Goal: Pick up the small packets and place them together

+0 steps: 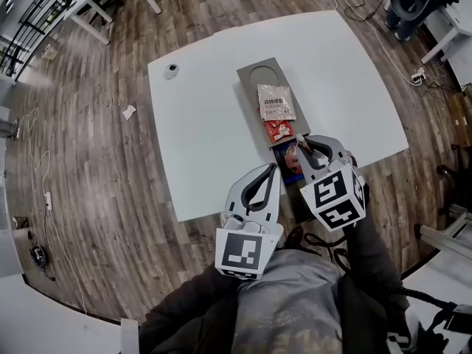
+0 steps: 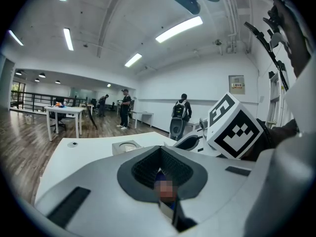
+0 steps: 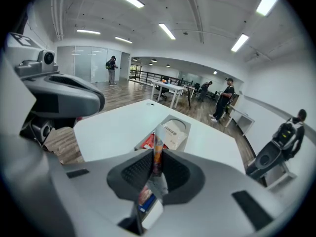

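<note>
Low in the head view, both hand-held tools reach from the person's lap toward the near edge of the white table [image 1: 199, 124], their marker cubes facing the camera. The left gripper [image 1: 268, 170] sits left of centre, pointing up the frame, and its jaws are pressed together with nothing clearly between them in its own view [image 2: 161, 171]. The right gripper [image 1: 304, 146] angles more steeply down over the near end of the grey tray [image 1: 249, 88]. Seen along its jaws [image 3: 157, 156], it is clamped on a thin small packet [image 3: 157, 143] held edge-on, glossy, with orange and blue print. A blue packet [image 1: 285, 164] shows just beside those tips in the head view; whether it is the clamped one I cannot tell there. Further up the frame on the tray lie a red packet [image 1: 279, 130] and, touching it, a crinkled silver packet [image 1: 276, 102] with printed text, below a round recess in the tray's far end. The tray is a flat oblong, matte grey. A small round object [image 1: 171, 70] rests near the table's upper-left corner, well apart from the tray. Wood-plank floor [image 1: 88, 161] surrounds the table, with loose cables on it. People stand far off in both gripper views.
</note>
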Action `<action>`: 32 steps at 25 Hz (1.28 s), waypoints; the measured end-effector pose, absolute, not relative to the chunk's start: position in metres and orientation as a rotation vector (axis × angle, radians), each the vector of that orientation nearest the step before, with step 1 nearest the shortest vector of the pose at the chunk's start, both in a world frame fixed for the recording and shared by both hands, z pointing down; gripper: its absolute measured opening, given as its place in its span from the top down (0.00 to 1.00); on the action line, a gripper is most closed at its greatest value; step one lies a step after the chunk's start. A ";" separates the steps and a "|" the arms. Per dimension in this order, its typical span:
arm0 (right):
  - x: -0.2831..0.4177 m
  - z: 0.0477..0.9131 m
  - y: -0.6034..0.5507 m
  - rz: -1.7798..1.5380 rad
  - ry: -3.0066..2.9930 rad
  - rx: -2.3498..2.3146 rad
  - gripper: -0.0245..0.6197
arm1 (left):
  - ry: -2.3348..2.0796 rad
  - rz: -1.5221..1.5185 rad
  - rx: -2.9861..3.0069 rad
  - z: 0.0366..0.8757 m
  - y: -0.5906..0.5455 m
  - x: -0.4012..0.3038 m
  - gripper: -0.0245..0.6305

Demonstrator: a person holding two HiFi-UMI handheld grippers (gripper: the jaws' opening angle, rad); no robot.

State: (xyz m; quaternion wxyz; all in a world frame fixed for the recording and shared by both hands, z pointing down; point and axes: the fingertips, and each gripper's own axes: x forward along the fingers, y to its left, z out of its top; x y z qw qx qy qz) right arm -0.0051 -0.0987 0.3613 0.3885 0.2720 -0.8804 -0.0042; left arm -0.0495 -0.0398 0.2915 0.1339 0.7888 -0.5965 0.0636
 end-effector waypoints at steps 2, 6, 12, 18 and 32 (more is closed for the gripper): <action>-0.014 0.359 -0.110 -0.013 -2.243 0.698 0.87 | -1.733 0.182 2.285 0.293 -0.050 -0.059 0.96; -0.029 0.353 -0.131 -0.016 -2.246 0.723 0.87 | -1.729 0.179 2.272 0.295 -0.067 -0.077 0.96; -0.044 0.345 -0.168 -0.014 -2.243 0.775 0.87 | -1.716 0.169 2.249 0.300 -0.091 -0.097 0.96; -0.058 0.360 -0.193 0.008 -2.218 0.761 0.87 | -1.715 0.180 2.187 0.314 -0.106 -0.117 0.96; -0.092 0.394 -0.204 0.099 -2.231 0.626 0.70 | -1.744 0.200 2.083 0.336 -0.118 -0.144 0.96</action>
